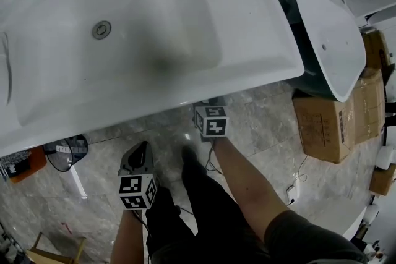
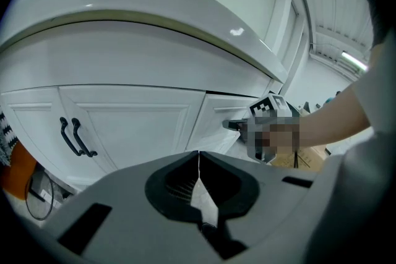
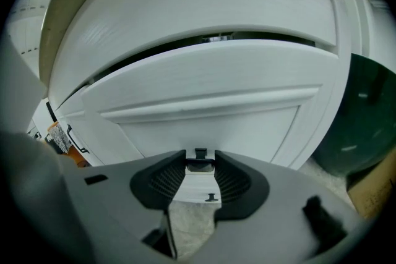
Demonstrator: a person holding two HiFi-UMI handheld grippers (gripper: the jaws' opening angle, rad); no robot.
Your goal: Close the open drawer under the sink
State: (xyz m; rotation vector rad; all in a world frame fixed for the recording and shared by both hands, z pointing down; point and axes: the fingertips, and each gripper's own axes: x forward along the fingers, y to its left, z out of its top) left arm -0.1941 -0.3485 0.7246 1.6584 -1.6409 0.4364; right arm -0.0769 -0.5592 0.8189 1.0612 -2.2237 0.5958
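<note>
The white drawer (image 3: pixel 210 102) under the sink (image 1: pixel 260 71) stands slightly out, with a dark gap along its top edge. My right gripper (image 3: pixel 200 164) is at the drawer front, its jaws closed around the small black handle (image 3: pixel 199 157). In the head view only its marker cube (image 1: pixel 210 120) shows; the jaws are hidden under the sink's front edge. The left gripper view shows the right gripper (image 2: pixel 272 127) at the drawer (image 2: pixel 216 120). My left gripper (image 2: pixel 198 154) hangs shut and empty, back from the cabinet, lower left in the head view (image 1: pixel 140 151).
Left of the drawer are two white cabinet doors with black handles (image 2: pixel 74 136). A white lid-shaped part (image 1: pixel 331 40) and cardboard boxes (image 1: pixel 334 120) stand to the right on the marble floor. An orange item (image 1: pixel 25 164) lies at left. The person's legs (image 1: pixel 198 207) are below the grippers.
</note>
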